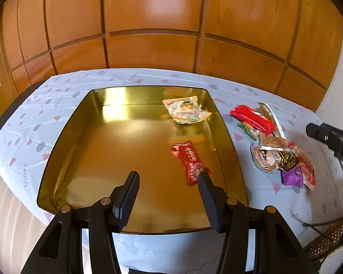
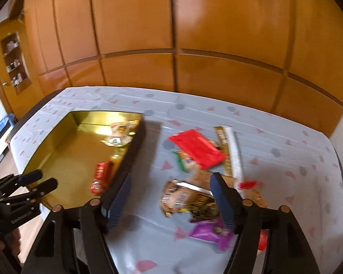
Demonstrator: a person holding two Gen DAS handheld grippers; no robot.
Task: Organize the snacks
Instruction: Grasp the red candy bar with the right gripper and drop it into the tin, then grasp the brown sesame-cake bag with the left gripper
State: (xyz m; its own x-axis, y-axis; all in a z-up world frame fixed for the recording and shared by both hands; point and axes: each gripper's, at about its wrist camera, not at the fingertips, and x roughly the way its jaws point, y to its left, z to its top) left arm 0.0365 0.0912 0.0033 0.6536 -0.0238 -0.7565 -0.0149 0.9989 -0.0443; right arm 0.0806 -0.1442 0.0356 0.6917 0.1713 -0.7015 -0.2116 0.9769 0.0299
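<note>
Left wrist view is showing the shallow gold metal tray (image 1: 116,141) sitting on the white tablecloth with grey dots and pink triangles (image 1: 57,105), and two snacks are already lying inside it: a small red foil-wrapped bar (image 1: 189,162) near the right wall and a pale clear packet with orange print (image 1: 185,109) toward the far right corner. Everything else is waiting in a loose pile on the cloth just to the right of the tray: a flat bright red packet (image 2: 196,148), a long gold and white stick pack (image 2: 228,150), a brown and gold crinkled wrapper (image 2: 185,196) and a purple pouch (image 2: 215,233).

Sorting seems to be partway through, with most packets outside the tray. The right gripper (image 2: 169,196) is hovering over the pile with its jaws spread and nothing between the pads, the brown and gold wrapper lying below the gap. Its next move probably calls for dropping onto one packet and closing on it alone, since the wrappers are overlapping and could come up together.

The left gripper (image 1: 169,196) is hanging over the tray's near edge, jaws parted and empty, well clear of the pile. The tray's right wall is standing between pile and tray floor, so a carried packet will need lifting over it.
</note>
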